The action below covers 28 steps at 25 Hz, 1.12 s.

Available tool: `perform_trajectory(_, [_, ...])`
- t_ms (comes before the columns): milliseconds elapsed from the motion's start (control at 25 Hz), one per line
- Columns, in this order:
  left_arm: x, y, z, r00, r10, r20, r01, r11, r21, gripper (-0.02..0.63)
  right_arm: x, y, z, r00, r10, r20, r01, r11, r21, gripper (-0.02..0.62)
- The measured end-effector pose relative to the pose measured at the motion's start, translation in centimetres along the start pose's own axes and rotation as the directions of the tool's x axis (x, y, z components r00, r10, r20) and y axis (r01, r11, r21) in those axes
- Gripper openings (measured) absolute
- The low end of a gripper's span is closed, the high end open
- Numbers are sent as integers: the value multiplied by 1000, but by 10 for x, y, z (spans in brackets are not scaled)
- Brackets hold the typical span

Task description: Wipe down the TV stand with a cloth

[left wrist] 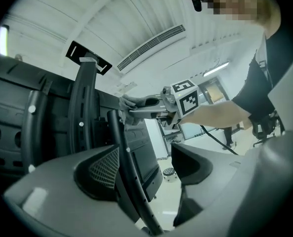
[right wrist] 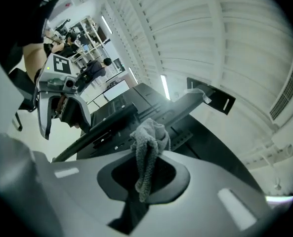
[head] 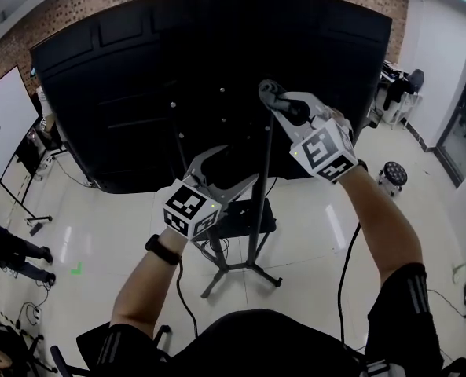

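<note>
The TV stand is a black pole [head: 258, 210] on splayed legs [head: 240, 269], and it carries a large black screen [head: 217, 69] seen from behind. My right gripper [head: 272, 94] is shut on a grey cloth [right wrist: 147, 149] and presses it against the pole's upper part. In the left gripper view that cloth [left wrist: 127, 102] meets the stand's upright. My left gripper [head: 236, 168] is open lower down, its jaws spread on either side of the curved black bar [left wrist: 121, 152] without gripping it. The left gripper [right wrist: 62, 100] also shows in the right gripper view.
A small black shelf [head: 248, 217] sits on the stand below the left gripper. A whiteboard [head: 5, 120] stands at the left, a round stool [head: 394, 175] at the right. Cables [head: 344, 269] trail over the pale floor. Someone's shoes [head: 28, 261] show at the left edge.
</note>
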<state>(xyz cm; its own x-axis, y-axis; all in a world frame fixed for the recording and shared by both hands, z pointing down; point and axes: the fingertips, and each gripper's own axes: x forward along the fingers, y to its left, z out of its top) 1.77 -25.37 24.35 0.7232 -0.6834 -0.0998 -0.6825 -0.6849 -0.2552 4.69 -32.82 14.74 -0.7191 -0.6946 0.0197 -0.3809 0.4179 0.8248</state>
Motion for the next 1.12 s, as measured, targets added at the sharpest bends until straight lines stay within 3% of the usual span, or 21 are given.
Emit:
perform_trajectory(160, [26, 5, 27, 1000, 5, 17, -6, 999, 44, 353, 17, -14, 3, 998, 62, -15, -64, 984, -167, 21])
perform_trajectory(360, [45, 13, 42, 999, 27, 39, -29, 999, 36, 353, 33, -13, -4, 988, 144, -58, -155, 947, -282, 21])
perform_trajectory(880, [60, 15, 12, 996, 89, 10, -89, 996, -3, 353, 25, 5, -54, 980, 195, -49, -201, 960, -195, 21])
perform_trajectory(1120, [63, 14, 0, 995, 95, -3, -95, 995, -19, 353, 25, 33, -63, 972, 231, -52, -237, 948, -215, 21])
